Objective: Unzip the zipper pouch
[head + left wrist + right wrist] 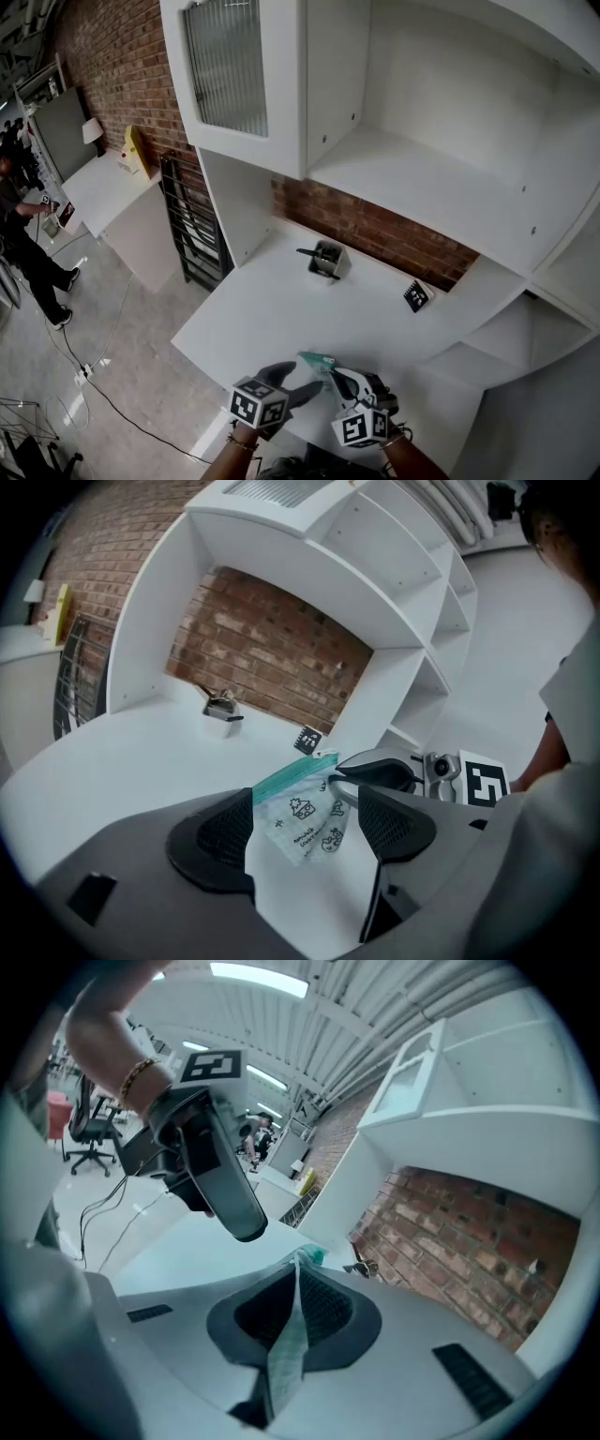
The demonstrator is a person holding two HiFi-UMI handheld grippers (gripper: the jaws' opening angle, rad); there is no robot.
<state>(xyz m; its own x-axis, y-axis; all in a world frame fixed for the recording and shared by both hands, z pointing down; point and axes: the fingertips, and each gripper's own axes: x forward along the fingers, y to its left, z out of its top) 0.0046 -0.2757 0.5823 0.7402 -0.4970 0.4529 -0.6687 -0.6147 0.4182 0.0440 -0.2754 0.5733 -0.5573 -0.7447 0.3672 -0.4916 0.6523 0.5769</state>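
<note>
Nearest the head camera, the right gripper (298,1283) has its jaws pressed together on one edge of the zipper pouch (298,819), which shows as a thin sheet flattened between the pads. The pouch hangs in the air from that grip, above the near edge of the white table (272,309).

Just beside it, the left gripper (309,829) has its jaws spread to either side of the pouch. Its pads (225,832) are not pressing on the pouch.

The pouch looks light, thin and limp. It droops and creases under its own weight, so it will likely fold away unless one end is kept taut. Its film looks smooth and probably slippery.

A teal zipper strip (292,772) runs along the top and seems the stiffer part. The left jaws would best close there, on the slider if it can be found, though I cannot make out the pull.

Printed on the film are small line drawings, a house among them. One line of writing is too small to read.

Farther off on the table stand a small grey metal object (325,260) and a black-and-white marker card (416,295) with no legible words. Behind them is the brick wall (394,234).
</note>
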